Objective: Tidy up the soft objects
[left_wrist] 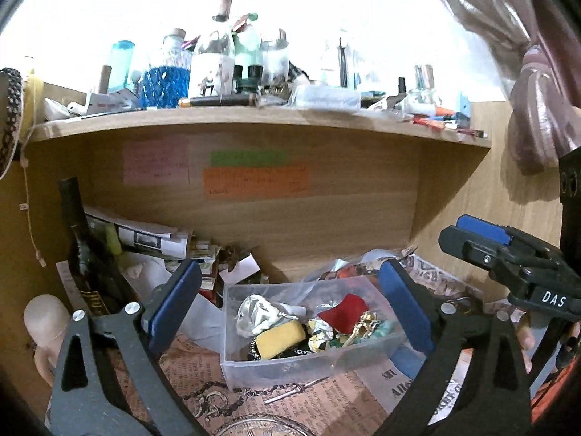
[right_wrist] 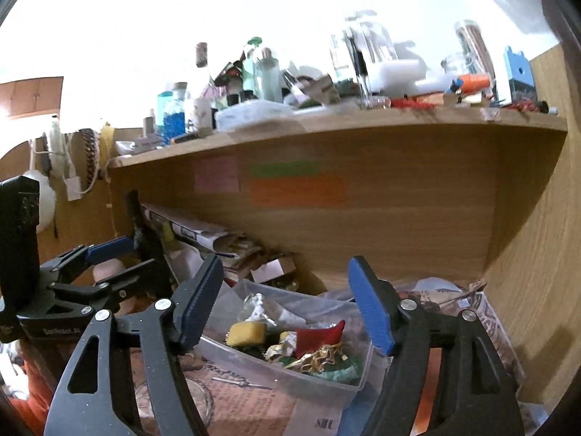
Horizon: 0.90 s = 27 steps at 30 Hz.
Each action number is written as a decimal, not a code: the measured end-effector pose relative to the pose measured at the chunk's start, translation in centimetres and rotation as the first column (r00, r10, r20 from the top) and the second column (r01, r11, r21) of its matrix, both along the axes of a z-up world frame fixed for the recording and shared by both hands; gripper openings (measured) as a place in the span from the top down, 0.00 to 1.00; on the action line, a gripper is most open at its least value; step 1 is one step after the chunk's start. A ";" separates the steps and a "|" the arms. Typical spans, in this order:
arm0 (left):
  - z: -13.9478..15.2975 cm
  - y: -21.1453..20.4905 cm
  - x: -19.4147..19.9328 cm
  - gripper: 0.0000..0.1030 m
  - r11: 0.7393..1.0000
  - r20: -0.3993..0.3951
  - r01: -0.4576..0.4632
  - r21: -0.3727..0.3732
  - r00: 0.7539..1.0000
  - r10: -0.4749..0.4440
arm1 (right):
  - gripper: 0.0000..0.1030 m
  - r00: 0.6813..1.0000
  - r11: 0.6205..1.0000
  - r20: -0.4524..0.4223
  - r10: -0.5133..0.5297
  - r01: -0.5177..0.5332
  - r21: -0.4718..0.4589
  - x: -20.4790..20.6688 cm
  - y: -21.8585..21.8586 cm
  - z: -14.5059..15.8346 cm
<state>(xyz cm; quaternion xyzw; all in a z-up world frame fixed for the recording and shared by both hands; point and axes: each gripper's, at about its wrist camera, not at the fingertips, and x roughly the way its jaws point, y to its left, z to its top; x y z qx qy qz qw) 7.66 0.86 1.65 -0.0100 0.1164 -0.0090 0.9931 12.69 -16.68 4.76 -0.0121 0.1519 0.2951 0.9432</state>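
Observation:
A clear plastic bin [left_wrist: 254, 367] sits on printed paper under a wooden shelf. It holds a yellow sponge [left_wrist: 280, 337], a red soft piece [left_wrist: 345, 312], crumpled foil [left_wrist: 256, 313] and gold and green items. My left gripper [left_wrist: 287, 305] is open and empty, its blue pads either side of the bin. My right gripper [right_wrist: 287, 305] is open and empty just in front of the bin [right_wrist: 326, 388], with the sponge [right_wrist: 247, 332] and the red piece [right_wrist: 319, 336] between its pads. The right gripper also shows at the right of the left wrist view [left_wrist: 472, 236].
The wooden shelf [left_wrist: 254, 120] above is crowded with bottles and jars. Rolled papers [left_wrist: 145, 236], a dark bottle [left_wrist: 78, 239] and small boxes fill the back left. A doll head [left_wrist: 45, 316] lies at the left. A wooden side wall [right_wrist: 537, 236] closes the right.

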 end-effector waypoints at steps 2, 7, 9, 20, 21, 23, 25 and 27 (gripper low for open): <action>0.0 0.0 -0.4 0.01 1.000 0.008 0.004 -0.006 1.000 -0.004 | 0.26 1.000 1.000 0.005 0.002 -0.003 0.007 -0.5 0.0 0.1; 0.2 -0.3 -1.7 0.01 1.000 0.031 -0.002 0.002 1.000 0.002 | 0.19 0.999 1.000 0.035 -0.003 0.003 0.007 -1.8 -0.1 0.5; 0.2 -0.4 -2.1 0.00 1.000 0.034 -0.003 0.002 0.999 0.003 | 0.19 0.999 1.000 0.036 -0.003 0.003 0.005 -1.9 -0.1 0.5; 0.1 -0.5 -2.3 0.00 1.000 0.030 -0.002 -0.001 1.000 0.002 | 0.19 0.999 1.000 0.031 -0.010 0.010 0.006 -2.3 -0.3 0.2; 0.1 -0.5 -2.3 0.00 1.000 0.030 -0.005 0.000 1.000 0.005 | 0.19 0.999 1.000 0.032 -0.009 0.009 0.006 -2.3 -0.3 0.2; 0.0 -0.6 -2.3 0.00 1.000 0.028 -0.004 0.000 1.000 0.004 | 0.19 0.999 1.000 0.032 -0.008 0.008 0.007 -2.3 -0.3 0.2; -0.1 -0.5 -2.3 0.00 1.000 0.025 0.000 0.000 1.000 0.000 | 0.19 0.999 1.000 0.032 -0.007 0.007 0.007 -2.4 -0.3 0.1; -0.1 -0.6 -2.3 0.00 1.000 0.025 0.000 0.001 1.000 0.000 | 0.19 0.999 1.000 0.031 -0.008 0.007 0.007 -2.4 -0.3 0.2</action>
